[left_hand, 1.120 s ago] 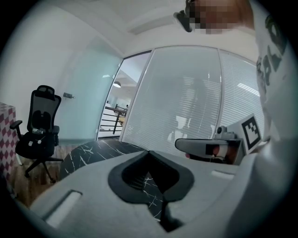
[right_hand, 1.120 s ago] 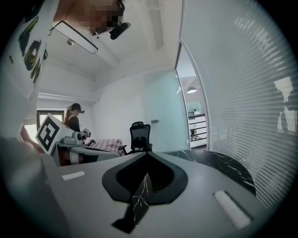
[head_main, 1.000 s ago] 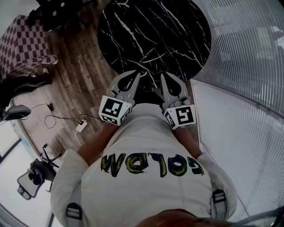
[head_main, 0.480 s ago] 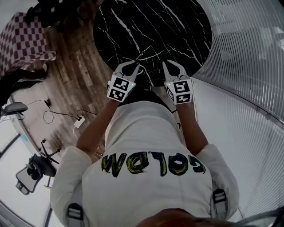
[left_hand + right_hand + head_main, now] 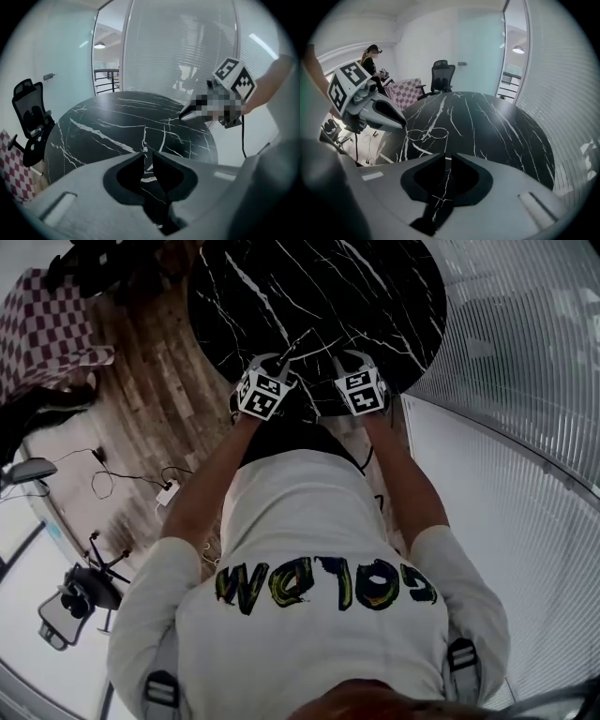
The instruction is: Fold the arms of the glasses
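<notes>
1. Black marble veined in white makes up the round counter [image 5: 375, 296], which fills the upper middle of the head view beside a brown plank wooden floor [image 5: 155, 399].
2. The grey plastic left hand-held gripper [image 5: 148, 153], which carries a cube of black-and-white square markers, points down at the counter. Its jaws stand a narrow slit apart, and only marble shows between them.
3. The grey plastic right hand-held gripper [image 5: 447, 157] carries a marker cube of the same kind. Its jaws have just been opening and now stand a thin gap apart, with nothing between them but the counter surface beyond.
4. The thin wire-framed glasses [image 5: 425, 134] lie flat on the counter near its edge. In the right gripper view they sit close by the tip of the left hand-held gripper and ahead-left of the right jaws (whether the arms are spread or folded is too fine to make out).
5. In the head view the two tools hang side by side, apart from each other, over the counter's near edge. Each is at the end of a bare forearm, and the wearer has a white top [image 5: 319, 521] printed with colourful letters.
6. Around the room are a black mesh office chair [image 5: 442, 75], a dark-red-and-white chequered seat [image 5: 410, 89], a second person [image 5: 370, 56] standing behind it, and a pale ribbed wall [image 5: 525, 352].
</notes>
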A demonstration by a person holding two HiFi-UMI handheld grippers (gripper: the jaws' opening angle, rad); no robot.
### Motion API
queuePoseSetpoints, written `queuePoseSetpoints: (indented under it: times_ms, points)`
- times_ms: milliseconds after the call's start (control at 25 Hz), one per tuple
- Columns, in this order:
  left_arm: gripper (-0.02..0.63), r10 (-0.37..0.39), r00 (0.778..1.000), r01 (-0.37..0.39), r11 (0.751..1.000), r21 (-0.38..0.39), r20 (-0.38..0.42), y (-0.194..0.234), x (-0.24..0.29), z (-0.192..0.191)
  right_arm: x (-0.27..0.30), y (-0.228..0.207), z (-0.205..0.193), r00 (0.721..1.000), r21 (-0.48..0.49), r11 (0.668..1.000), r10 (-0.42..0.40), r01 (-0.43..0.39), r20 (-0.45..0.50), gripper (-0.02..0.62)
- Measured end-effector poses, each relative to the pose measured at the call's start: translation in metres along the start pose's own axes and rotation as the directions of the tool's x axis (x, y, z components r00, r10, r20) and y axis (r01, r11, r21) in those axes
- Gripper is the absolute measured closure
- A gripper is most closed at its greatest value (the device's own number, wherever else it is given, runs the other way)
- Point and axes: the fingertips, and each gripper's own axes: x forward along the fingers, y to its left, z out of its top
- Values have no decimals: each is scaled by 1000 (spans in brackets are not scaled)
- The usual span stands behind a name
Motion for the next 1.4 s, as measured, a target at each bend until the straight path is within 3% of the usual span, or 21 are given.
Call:
queuePoseSetpoints:
  times_ms: [680,1400]
  points:
    - [562,-18,997,17,1000,-23,-75,9,32,-25,43,-11,-30,991,-18,1000,0,-2,-132,545]
    - [600,-23,996,19,999,-37,-92,5,37,-24,52,16,-20,992,8,998,63,-62,-109,561]
